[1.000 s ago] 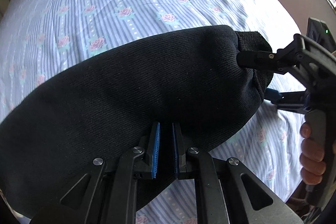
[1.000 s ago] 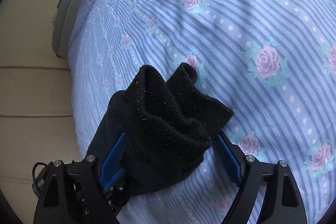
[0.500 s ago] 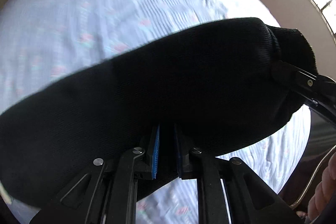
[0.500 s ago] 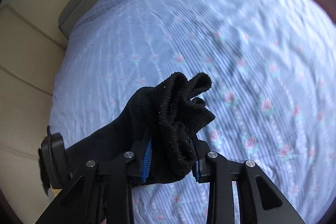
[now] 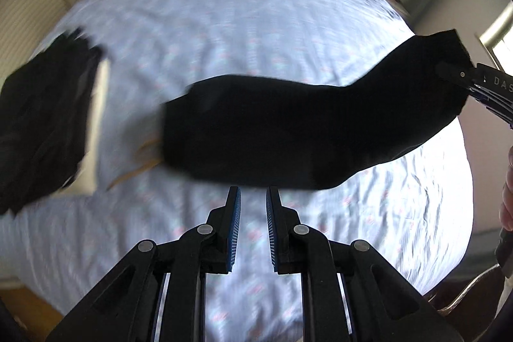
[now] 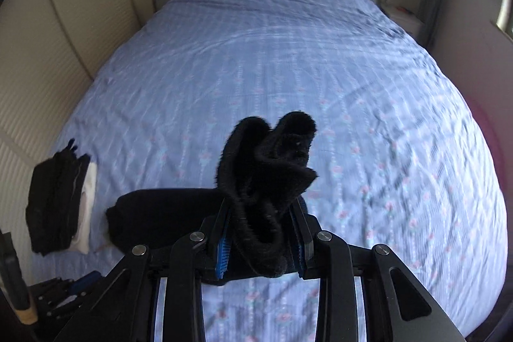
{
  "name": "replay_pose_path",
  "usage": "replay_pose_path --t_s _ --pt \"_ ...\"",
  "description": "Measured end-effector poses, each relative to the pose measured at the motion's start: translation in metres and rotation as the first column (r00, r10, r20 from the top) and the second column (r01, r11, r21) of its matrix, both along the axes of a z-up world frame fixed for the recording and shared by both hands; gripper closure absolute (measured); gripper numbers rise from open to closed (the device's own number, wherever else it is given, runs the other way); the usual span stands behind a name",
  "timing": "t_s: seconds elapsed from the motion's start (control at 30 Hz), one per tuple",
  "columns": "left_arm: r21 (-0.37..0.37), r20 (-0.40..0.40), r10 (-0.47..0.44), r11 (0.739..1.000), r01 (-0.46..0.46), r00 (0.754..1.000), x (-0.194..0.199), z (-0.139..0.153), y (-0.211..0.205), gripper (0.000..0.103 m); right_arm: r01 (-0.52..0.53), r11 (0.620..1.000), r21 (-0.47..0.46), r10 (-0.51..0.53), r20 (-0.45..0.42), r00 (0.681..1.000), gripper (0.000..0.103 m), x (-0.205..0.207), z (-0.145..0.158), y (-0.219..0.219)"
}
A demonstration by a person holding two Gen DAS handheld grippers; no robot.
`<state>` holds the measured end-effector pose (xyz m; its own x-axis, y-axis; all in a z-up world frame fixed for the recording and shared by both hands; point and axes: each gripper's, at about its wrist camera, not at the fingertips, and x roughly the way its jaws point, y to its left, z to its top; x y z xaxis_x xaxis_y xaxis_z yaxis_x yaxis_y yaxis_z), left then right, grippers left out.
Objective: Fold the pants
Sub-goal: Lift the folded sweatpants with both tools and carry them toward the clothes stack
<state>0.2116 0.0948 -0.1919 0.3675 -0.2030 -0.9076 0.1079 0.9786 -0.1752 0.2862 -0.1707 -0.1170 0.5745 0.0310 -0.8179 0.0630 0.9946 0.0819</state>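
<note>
I had the pants [image 6: 266, 181] bunched in the right gripper [image 6: 261, 241]. Its blue pads were squeezed tight on a thick wad of the black cloth, and the fuzzy end stuck up above the fingers. The rest of the pants trailed down to the left, toward the bed [image 6: 288, 53]. In the left view they stretched out as one long dark shape over the sheet, from the right gripper at the far right edge across to the middle.

My left gripper [image 5: 253, 233] held nothing. Its pads stood a small way apart, and I saw only sheet between them. The pants passed just beyond its tips, not touching them.

Both grippers pointed steeply down at the bed. The right one was up high, with lots of bed showing under it. I saw part of a hand [image 5: 508, 188] at the right edge of the left view.

To do this step well, I thought the left gripper should catch the loose end of the pants. Then both could pull the cloth flat and lay it down neat. One grip on a wad could let the cloth twist or slip.

A dark pile [image 6: 54, 201] lay by the bed's left edge, well apart from the pants.
</note>
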Motion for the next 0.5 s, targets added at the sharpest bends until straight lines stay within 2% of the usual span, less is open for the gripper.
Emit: replay_pose_path --t_s 0.13,0.27,0.37,0.5 --pt "-0.034 -0.009 0.038 0.999 -0.039 0.999 -0.014 0.004 0.038 0.087 -0.097 0.993 -0.064 0.095 -0.019 0.995 0.077 0.001 -0.001 0.069" --pt "-0.028 0.002 0.018 0.999 -0.017 1.0 -0.018 0.008 0.062 0.087 -0.207 0.967 -0.147 0.203 -0.04 0.978 0.079 0.003 -0.02 0.142" --pt "0.005 0.018 0.003 1.0 -0.003 1.0 -0.019 0.012 0.08 0.087 -0.271 0.948 -0.165 0.264 -0.065 0.962 0.079 0.004 -0.035 0.19" --pt "0.004 0.0 0.02 1.0 -0.02 1.0 -0.013 0.007 0.112 0.087 -0.353 0.921 -0.167 0.337 -0.119 0.934 0.08 0.008 -0.064 0.244"
